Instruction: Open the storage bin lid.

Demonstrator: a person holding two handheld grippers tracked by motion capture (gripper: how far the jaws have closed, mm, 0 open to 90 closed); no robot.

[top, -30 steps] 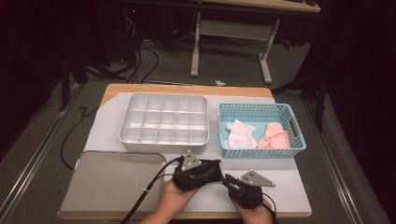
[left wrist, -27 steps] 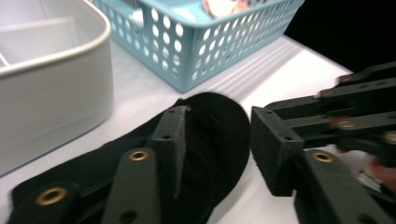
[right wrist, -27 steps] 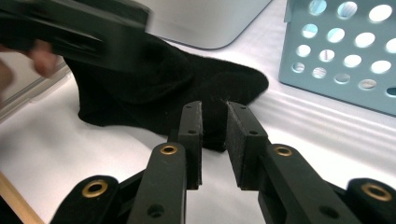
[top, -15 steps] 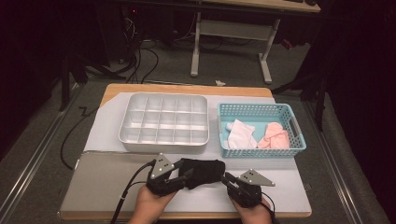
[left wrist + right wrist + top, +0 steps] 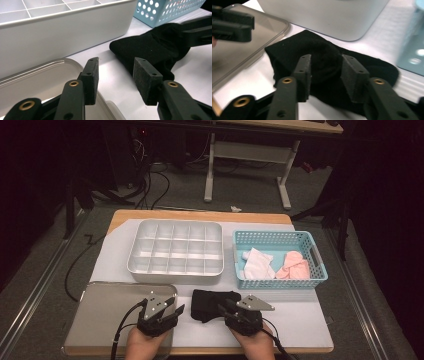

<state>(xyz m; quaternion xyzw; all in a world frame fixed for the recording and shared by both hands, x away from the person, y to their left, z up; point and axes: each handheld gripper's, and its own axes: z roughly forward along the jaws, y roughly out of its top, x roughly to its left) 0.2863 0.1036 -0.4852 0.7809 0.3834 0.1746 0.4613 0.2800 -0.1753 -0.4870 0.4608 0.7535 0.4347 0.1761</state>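
A black sock (image 5: 207,300) lies bunched on the white mat near the table's front edge. My right gripper (image 5: 223,309) points left at it. In the right gripper view a rolled hump of the sock (image 5: 294,47) sits between the jaws of my right gripper (image 5: 325,62), which have just been opening and now stand open around it. My left gripper (image 5: 175,312) hovers over the edge of a grey lid (image 5: 110,315), just left of the sock (image 5: 152,45). The jaws of the left gripper (image 5: 116,67) have closed a little, stand open, and hold nothing.
A grey compartment tray (image 5: 175,270) stands behind the grippers. To its right, a blue basket (image 5: 280,282) holds a white cloth (image 5: 257,265) and a pink cloth (image 5: 295,267). The mat's front right is bare.
My left gripper has drawn away to the left, off the sock and over the lid. The right jaws have spread apart around the sock, which now rests on the mat.
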